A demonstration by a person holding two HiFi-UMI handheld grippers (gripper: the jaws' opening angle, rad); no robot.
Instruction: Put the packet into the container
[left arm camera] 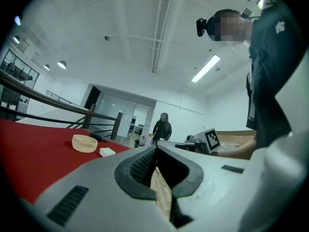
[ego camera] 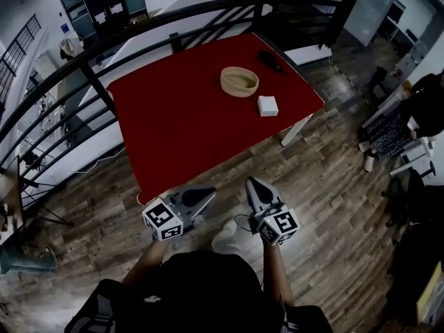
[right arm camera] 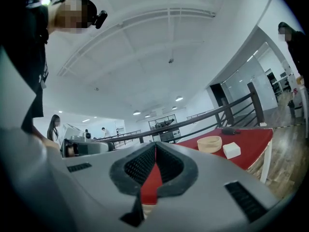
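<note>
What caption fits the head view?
Shut left gripper and shut right gripper short of a red table holding container and packet.

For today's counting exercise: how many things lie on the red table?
3: a tan bowl, a white packet to its near right, a dark object at the far edge.

The bowl (ego camera: 239, 81) stands on the worktop (ego camera: 173, 116), upper middle of the head view, with the packet (ego camera: 268, 105) near it at lower right. A small object (ego camera: 270, 60) lies above both, by the worktop's edge.
</note>
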